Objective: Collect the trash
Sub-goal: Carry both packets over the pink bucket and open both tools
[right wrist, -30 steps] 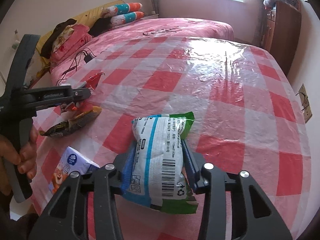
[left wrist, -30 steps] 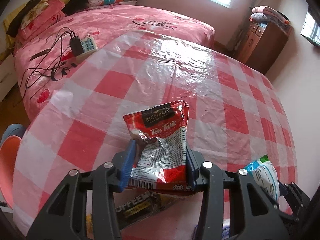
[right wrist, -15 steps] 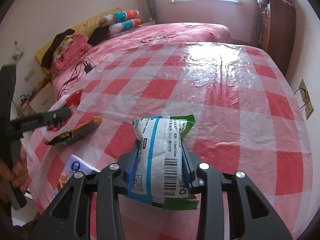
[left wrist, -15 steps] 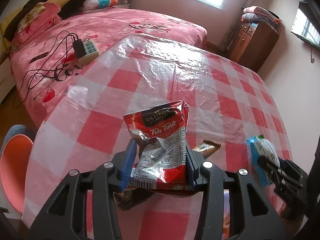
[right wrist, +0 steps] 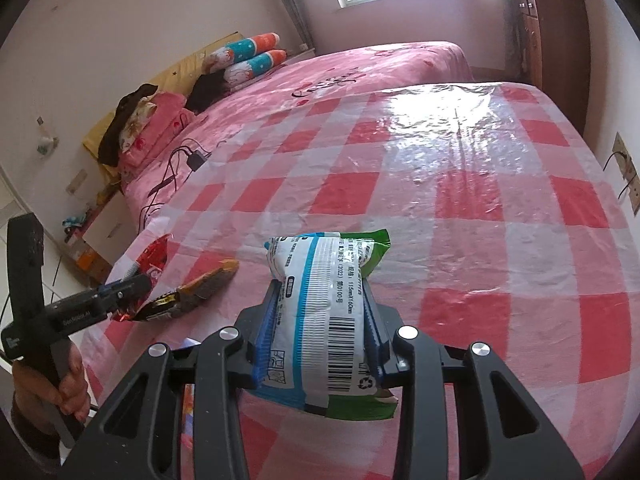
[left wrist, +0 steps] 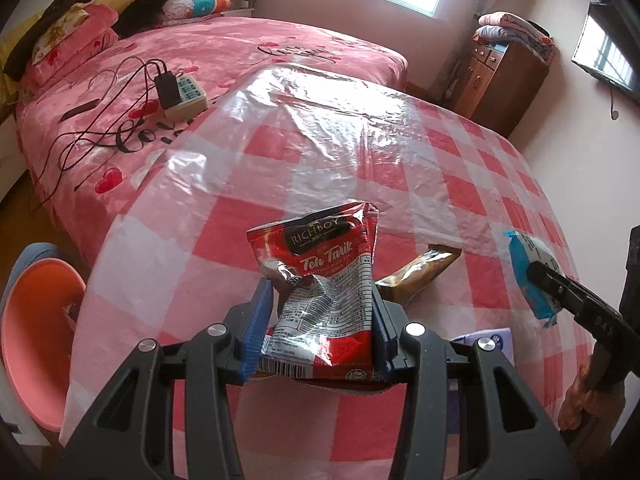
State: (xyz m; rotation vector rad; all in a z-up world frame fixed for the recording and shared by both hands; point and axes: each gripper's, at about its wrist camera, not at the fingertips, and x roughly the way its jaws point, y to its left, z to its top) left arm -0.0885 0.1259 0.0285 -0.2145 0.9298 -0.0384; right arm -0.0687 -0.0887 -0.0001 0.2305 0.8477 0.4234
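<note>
Left wrist view | left gripper [left wrist: 320, 320] jaws pinch tea sachet [left wrist: 320, 272] | brown wrapper [left wrist: 420, 276] just right, long axis pointing away | right gripper [right wrist: 320, 328] jaws squeeze tissue pack [right wrist: 324, 312]

Tablecloth [left wrist: 460, 184]: red-and-white check. Tea sachet [left wrist: 320, 276]: red, black, silver. Wipes pack [right wrist: 328, 320]: white, blue, green.

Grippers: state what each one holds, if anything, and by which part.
The left gripper clamps the red Teh Tarik sachet across its lower half. The right gripper clamps the white and blue packet across its middle.
</note>
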